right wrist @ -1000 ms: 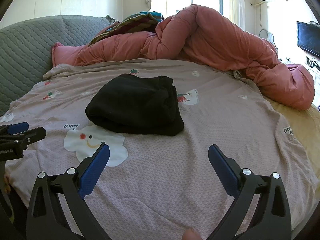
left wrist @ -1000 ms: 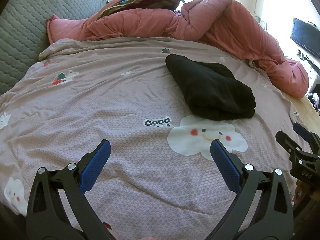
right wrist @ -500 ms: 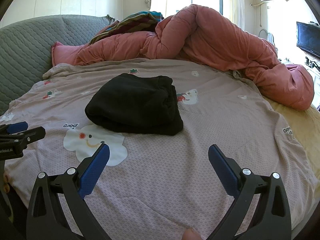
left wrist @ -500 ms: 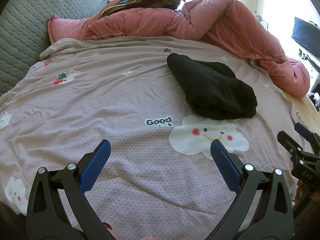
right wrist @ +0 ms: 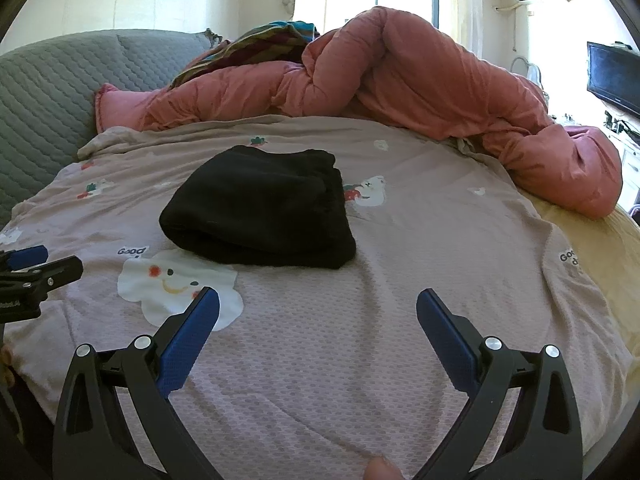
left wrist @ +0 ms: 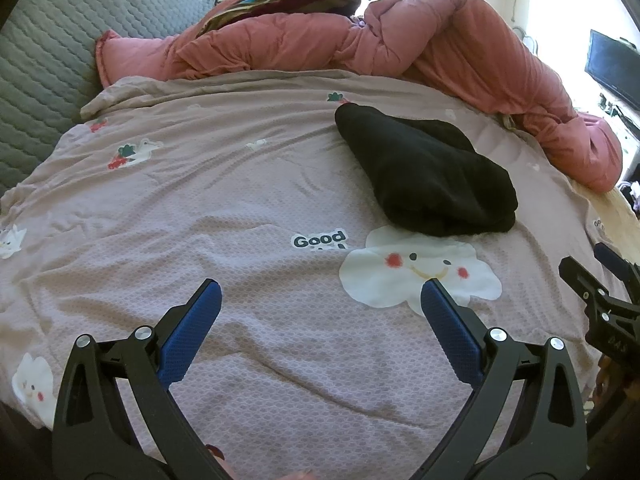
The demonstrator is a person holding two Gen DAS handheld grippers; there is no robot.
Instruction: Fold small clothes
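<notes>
While both tools hang back over the near edge of the bed, the fold looks, as a judgement, either finished or not yet resumed. Starting at the left, the left hand-held gripper (left wrist: pixel 320 300) hovers above the pinkish printed bedsheet (left wrist: pixel 200 200) with its blue pads spread wide and nothing between them; its tip also shows at the left border of the right wrist view. Further right, the black garment (right wrist: pixel 260 216) lies on the sheet just beyond the white smiling cloud print (right wrist: pixel 176 284), its near edge touching or slightly overlapping the cloud, well ahead of both tools. It sits as a compact, doubled-over bundle with a rounded fold facing the cameras. To the right again, the right hand-held gripper (right wrist: pixel 318 312) is likewise fully parted and empty above bare sheet. Beyond everything, a rumpled salmon-pink duvet (right wrist: pixel 400 80) is heaped along the far side.

If another fold is wanted, the next move would call for both tools to reach forward, pinch opposite corners of the bundle and bring one side over; if not, for setting it aside.

What kind of garment it is cannot be told: the fabric is uniformly dark, its layers merge, and its far edge is hidden by its own bulk. Only a fingertip shows at the bottom edge of the right wrist view.
</notes>
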